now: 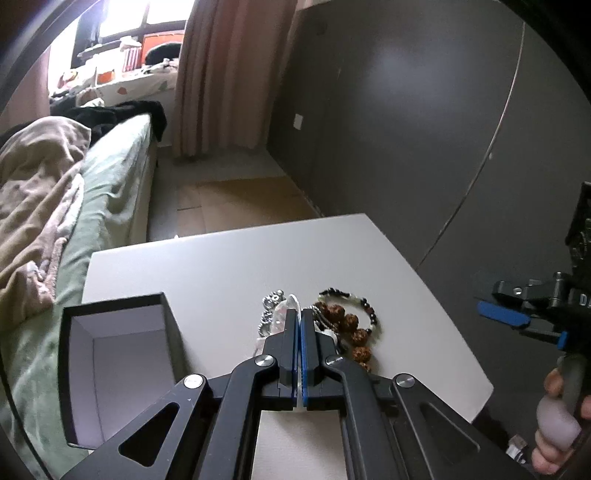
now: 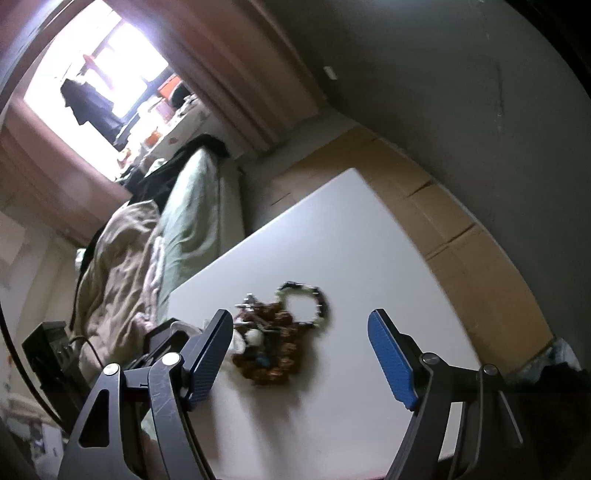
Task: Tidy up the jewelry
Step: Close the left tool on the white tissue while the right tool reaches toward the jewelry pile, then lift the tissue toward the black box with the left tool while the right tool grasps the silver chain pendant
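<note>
Grey walls [image 1: 388, 110] and a pink curtain [image 1: 229, 74] closed in the far side of the room, with a bright window [image 1: 140, 18] at the far left. Along the left ran a bed [image 1: 110, 177] under a green sheet and a rumpled beige blanket [image 1: 37, 192]. Nearer stood a white table [image 1: 221, 266], and on it lay a heap of jewelry [image 1: 343, 321]: brown bead strands, a dark and pale bead bracelet [image 2: 306, 299] and a silver chain [image 1: 271, 306]. An open black box [image 1: 114, 350] with a pale lining sat at the table's left edge. The left gripper [image 1: 298, 314] hung over the heap, jaws pressed together, hiding part of it; whether anything was caught between them could not be told. The right gripper [image 2: 299, 339] was on the near side of the heap, jaws spread wide, nothing between them.
</note>
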A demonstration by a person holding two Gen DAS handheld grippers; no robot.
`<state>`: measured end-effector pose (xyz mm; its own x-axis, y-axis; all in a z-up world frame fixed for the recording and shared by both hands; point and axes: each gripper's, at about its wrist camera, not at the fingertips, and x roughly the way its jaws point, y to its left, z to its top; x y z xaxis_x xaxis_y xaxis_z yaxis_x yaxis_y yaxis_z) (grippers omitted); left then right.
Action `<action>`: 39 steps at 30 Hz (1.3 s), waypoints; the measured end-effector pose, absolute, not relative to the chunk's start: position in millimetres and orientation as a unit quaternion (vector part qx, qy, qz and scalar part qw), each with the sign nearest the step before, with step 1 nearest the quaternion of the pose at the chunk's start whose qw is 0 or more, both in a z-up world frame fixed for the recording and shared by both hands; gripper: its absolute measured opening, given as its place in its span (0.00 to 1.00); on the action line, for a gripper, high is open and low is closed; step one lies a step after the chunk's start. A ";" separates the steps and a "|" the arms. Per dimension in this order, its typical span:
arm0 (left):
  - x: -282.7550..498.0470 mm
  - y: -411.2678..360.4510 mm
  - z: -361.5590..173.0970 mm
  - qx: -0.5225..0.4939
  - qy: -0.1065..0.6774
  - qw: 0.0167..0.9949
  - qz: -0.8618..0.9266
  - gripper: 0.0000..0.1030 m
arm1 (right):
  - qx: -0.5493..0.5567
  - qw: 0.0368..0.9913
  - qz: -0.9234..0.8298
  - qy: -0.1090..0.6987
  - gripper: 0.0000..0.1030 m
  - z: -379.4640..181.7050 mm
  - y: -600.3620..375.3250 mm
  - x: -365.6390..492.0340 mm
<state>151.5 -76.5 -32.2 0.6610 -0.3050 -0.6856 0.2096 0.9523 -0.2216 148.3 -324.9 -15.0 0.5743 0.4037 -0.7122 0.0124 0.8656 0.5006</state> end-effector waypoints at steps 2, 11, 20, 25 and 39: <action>152.3 -69.6 -28.4 -0.075 0.383 0.909 -0.145 0.00 | 0.222 0.853 0.127 0.455 0.74 -12.1 -313.0 156.3; 152.8 -30.0 -6.0 -0.125 0.349 0.919 -0.136 0.00 | 0.164 0.839 0.178 0.487 0.74 -5.6 -244.2 201.5; 153.3 15.0 7.4 -0.167 0.324 0.924 -0.113 0.00 | 0.130 0.814 0.186 0.534 0.58 -48.2 -206.0 243.3; 153.8 32.3 6.5 -0.186 0.321 0.923 -0.103 0.00 | 0.106 0.804 0.179 0.557 0.56 -73.1 -186.1 254.3; 140.3 45.7 11.0 -0.180 0.318 0.927 -0.089 0.00 | -0.006 0.810 0.141 0.570 0.16 -97.3 -161.1 258.6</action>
<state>140.3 45.7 11.0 0.7824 -0.2790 -0.5568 0.0497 0.9192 -0.3907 258.6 -161.1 -97.3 0.3110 0.2219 -0.9241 -0.2357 0.9600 0.1511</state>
